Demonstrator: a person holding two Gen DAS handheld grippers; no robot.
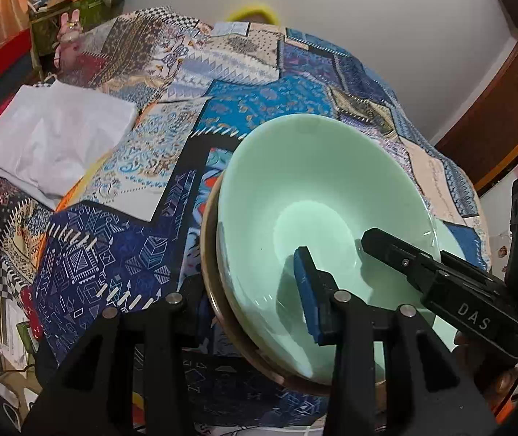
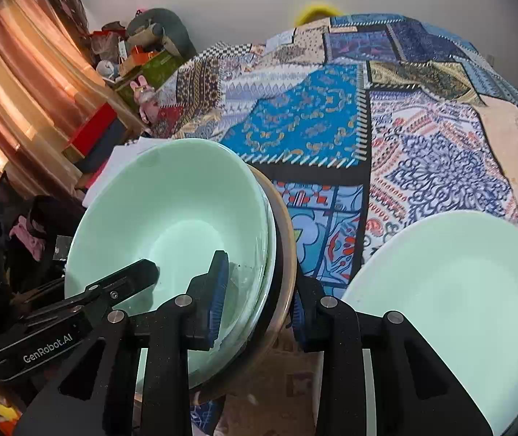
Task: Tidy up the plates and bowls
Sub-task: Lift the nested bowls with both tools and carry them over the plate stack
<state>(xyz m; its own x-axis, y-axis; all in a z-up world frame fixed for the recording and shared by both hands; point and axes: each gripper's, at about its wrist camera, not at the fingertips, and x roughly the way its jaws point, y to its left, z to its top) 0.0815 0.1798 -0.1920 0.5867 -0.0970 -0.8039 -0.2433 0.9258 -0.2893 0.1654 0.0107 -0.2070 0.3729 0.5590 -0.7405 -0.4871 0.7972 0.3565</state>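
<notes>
Gripping the stacked bowls (image 2: 171, 218) by opposite rims, our left gripper (image 1: 244, 301) and right gripper (image 2: 255, 294) clamp. Glazed, slippery, breakable; we hold firm.

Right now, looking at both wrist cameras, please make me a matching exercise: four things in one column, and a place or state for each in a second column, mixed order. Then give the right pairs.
Things
1. green bowl
2. brown bowl
3. pale green plate
4. white folded cloth

Places or states
A. lies alone on the quilt, at the right of the right wrist view
B. nested on top, inside the stack
C. outermost of the stack, only its rim shows
D. lies on the quilt, far left in the left wrist view

Pairs: 1-B, 2-C, 3-A, 4-D
</notes>
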